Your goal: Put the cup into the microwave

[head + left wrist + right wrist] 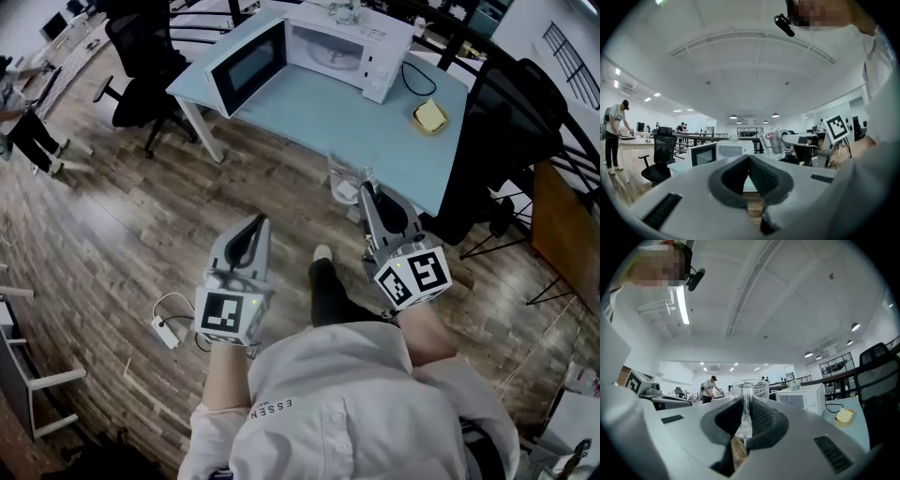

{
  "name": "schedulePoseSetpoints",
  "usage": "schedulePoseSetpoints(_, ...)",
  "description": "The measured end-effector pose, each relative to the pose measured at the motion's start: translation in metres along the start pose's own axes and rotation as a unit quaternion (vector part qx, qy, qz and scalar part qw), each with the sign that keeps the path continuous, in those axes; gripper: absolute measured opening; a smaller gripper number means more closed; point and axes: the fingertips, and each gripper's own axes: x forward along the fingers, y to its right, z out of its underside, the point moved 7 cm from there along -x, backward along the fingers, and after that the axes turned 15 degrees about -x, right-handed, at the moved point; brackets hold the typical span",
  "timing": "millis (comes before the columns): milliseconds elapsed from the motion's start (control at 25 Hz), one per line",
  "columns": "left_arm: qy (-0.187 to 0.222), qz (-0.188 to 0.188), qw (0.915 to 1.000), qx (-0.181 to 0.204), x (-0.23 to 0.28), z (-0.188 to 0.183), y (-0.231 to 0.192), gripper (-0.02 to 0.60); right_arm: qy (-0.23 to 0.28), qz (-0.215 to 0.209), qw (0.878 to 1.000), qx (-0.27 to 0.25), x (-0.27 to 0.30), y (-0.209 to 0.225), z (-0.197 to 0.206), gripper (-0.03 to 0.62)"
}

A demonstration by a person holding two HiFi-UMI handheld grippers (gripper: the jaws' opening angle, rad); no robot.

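While the cup (349, 178) is carried off the table, it is seen clamped by its clear handle between the right gripper's (367, 194) jaws, and in the right gripper view the handle (746, 411) is pinched upright between the two ribbed pads with the glass body just beyond them. The cup is held upright in the air, just off the near edge of the pale blue table (375, 131). The right gripper is kept level and pointed at the table, with its marker cube facing up and the forearm stretched out from a white sleeve. The left gripper (257, 223) is held level too, to the left of the right one and well apart from the table's near edge; its jaws are pressed together with nothing between them, as the left gripper view shows. The microwave (347, 47) is set at the far edge of the table, with its door (248, 66) swung wide open to the left. A yellow block (430, 115) is found near the table's right edge.
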Motion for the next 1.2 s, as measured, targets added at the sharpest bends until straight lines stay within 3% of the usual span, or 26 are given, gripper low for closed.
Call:
schedulePoseSetpoints(200, 0.001, -0.023, 0.9997, 0.011, 0.047, -0.011, -0.039, 0.0, 0.008, -0.018, 1.0, 0.007, 0.069, 0.027, 0.019, 0.033)
schedulePoseSetpoints(440, 0.007, -0.041, 0.9991, 0.006, 0.139, -0.041, -0.09, 0.0, 0.003, -0.032, 0.999, 0.015, 0.167, 0.084, 0.033, 0.033)
schedulePoseSetpoints(680, 0.008, -0.03, 0.9994, 0.013, 0.229, -0.06, -0.126, 0.0, -0.001, -0.037, 0.999, 0.018, 0.244, 0.139, 0.049, 0.033)
schedulePoseSetpoints(1000, -0.016, -0.02, 0.9997, 0.003, 0.311, -0.061, -0.159, 0.0, -0.024, -0.022, 0.999, 0.023, 0.304, 0.188, 0.081, 0.034)
schedulePoseSetpoints(1200, -0.035, 0.021, 0.9992, 0.003, 0.363, -0.065, -0.179, 0.001, -0.041, 0.011, 0.999, 0.027, 0.335, 0.209, 0.1, 0.034)
